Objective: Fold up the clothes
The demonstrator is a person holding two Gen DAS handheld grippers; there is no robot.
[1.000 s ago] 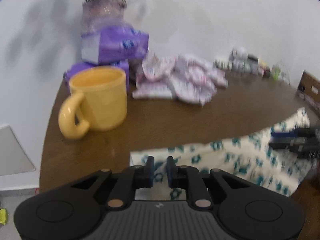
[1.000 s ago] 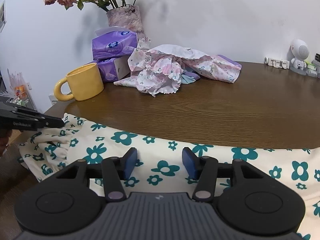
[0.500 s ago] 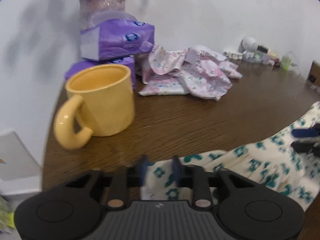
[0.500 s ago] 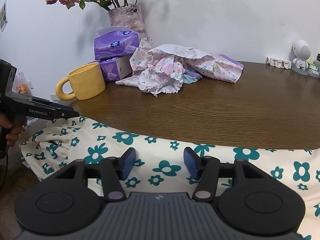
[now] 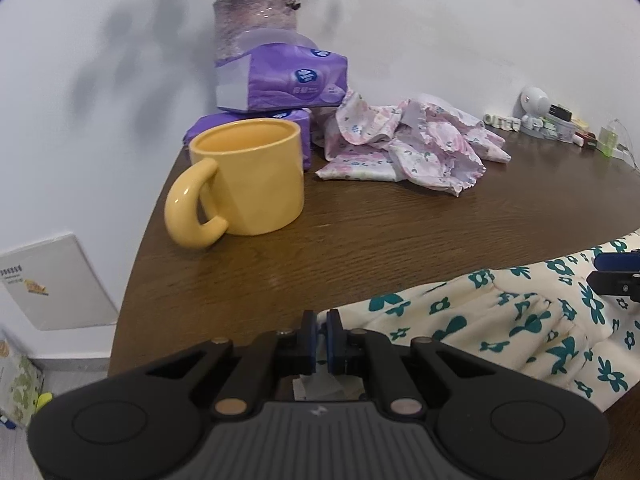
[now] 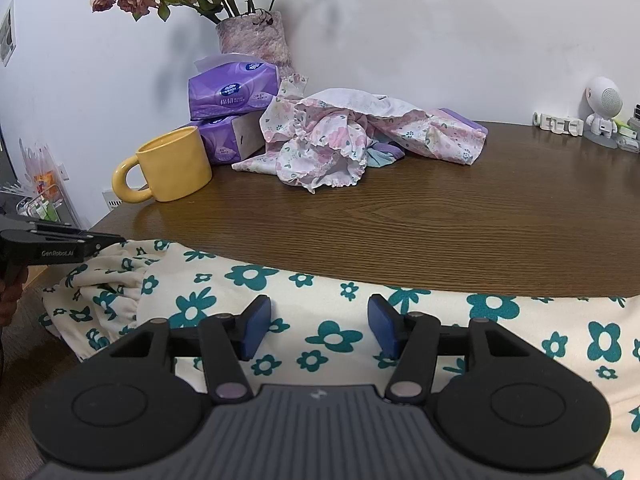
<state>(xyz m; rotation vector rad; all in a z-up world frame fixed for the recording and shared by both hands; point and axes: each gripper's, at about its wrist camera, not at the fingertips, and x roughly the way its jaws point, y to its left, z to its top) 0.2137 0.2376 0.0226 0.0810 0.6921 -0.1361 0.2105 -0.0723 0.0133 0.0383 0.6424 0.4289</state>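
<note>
The left gripper (image 5: 321, 322) was closed down almost completely, its blue pads pinching the near corner of the cream garment with teal flowers (image 5: 500, 320) at the edge of the brown table (image 5: 400, 232); a scrap of the cloth showed below the pads, though how much was caught there was hard to make out. The right gripper (image 6: 320, 320) stood about half open over the same garment (image 6: 332, 336), its pads apart with flat cloth between them and nothing pressed.

The garment lay along the near edge of the table, running from the left gripper across to the right one and bunching into folds beside the left tips.

Beyond the left gripper, a little to its left, stood a yellow mug (image 5: 244, 184) with its handle turned toward the camera. Behind the mug were two stacked purple tissue packs (image 5: 288, 80) and a vase of flowers (image 5: 256, 20) against the white wall. Ahead of both grippers, well apart from them, a crumpled pink floral garment (image 6: 340, 140) lay in a heap. Farther to the right sat a small white robot figure (image 6: 602, 110) among small items. Open tabletop lay between the grippers and the heap.
</note>
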